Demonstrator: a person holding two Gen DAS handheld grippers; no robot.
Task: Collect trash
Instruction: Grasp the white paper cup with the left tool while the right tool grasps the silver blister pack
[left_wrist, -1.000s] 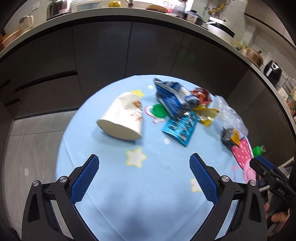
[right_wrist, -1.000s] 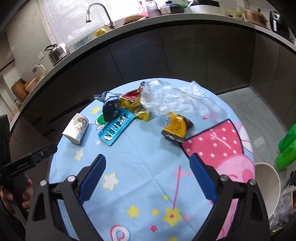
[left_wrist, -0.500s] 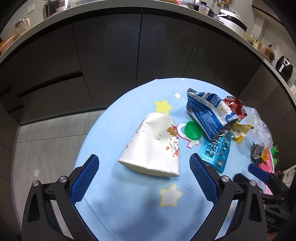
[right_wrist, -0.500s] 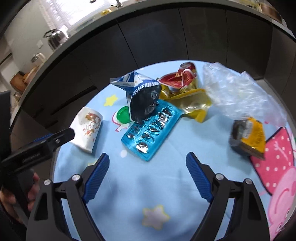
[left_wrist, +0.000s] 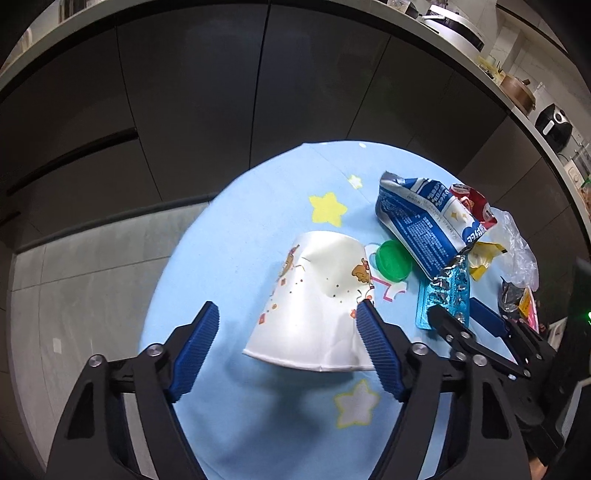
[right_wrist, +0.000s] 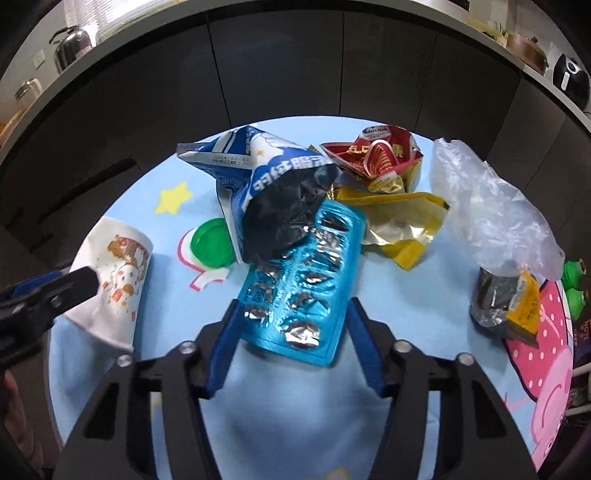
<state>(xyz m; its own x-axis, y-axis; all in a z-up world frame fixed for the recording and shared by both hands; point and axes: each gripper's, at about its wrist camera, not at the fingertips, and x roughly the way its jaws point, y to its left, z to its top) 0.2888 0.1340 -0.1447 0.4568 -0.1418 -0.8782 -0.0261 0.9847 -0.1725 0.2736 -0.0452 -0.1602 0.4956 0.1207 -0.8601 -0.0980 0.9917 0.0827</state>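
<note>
Date "2004/12/12" on blue-white pouch (right_wrist: 255, 162); "Baker's Mark" on red wrapper (right_wrist: 376, 155).

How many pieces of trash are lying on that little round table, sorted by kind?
Paper cup: 1
Green lid: 1
Pill sheet: 1
Snack wrappers: 4 - blue, red, yellow, small dark-and-yellow
Clear plastic bag: 1
Total: 8

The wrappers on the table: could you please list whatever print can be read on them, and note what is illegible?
"2024-12-12", roughly, the digits being small: date stamp on the blue and white bag.
Large white Chinese characters on the same bag: too distorted to read.
"Baker's Made", uncertain: oval label on the red wrapper; its gold characters are unreadable.
Blister pack, paper cup: no text.
</note>
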